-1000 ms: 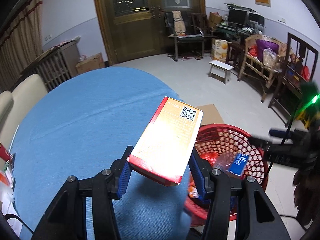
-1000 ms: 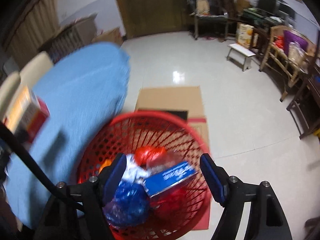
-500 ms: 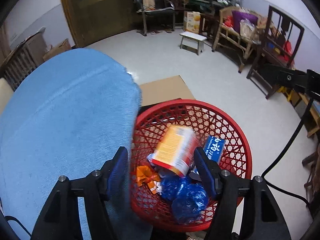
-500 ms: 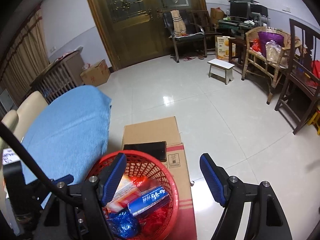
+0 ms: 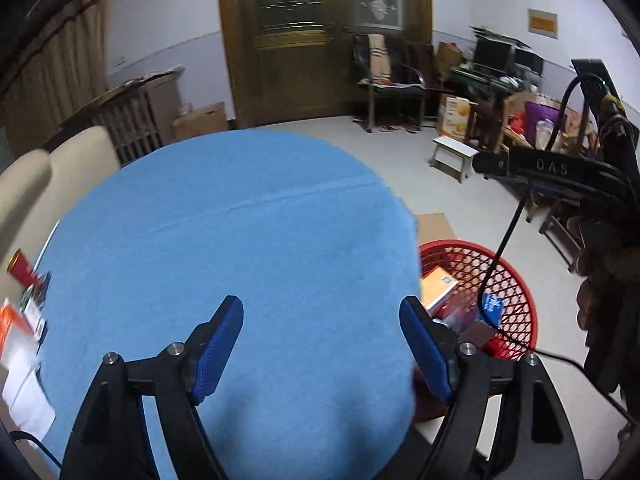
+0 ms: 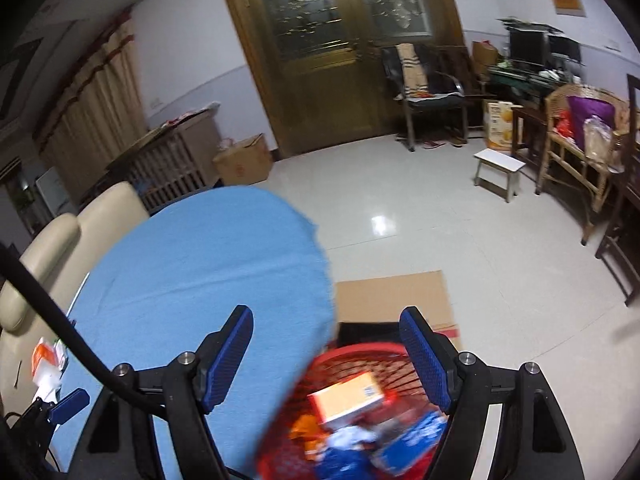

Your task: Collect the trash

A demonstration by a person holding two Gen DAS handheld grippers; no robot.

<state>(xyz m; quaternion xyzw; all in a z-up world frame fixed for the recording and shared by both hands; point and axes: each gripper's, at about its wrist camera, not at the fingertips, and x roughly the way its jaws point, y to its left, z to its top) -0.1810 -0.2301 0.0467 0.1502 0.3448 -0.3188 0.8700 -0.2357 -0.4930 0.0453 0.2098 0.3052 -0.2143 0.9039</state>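
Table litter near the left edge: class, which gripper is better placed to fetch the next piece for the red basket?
Probably the left gripper: open and empty above the blue table, nearer the litter. The right gripper hangs open beside the red basket.

- Left wrist view: sits just behind the left hand-held gripper (image 5: 322,344), looks forward and down over the blue-covered counter (image 5: 248,240) toward the wooden door (image 5: 320,40); counter close, fills the middle.
- Right wrist view: behind the right hand-held gripper (image 6: 326,356), above the counter's right edge, facing the same door; red basket (image 6: 360,412) close below, blurred.
- Shared: counter, basket, door, white stool (image 6: 498,166), right hand-held gripper (image 5: 560,172) seen from the left view.
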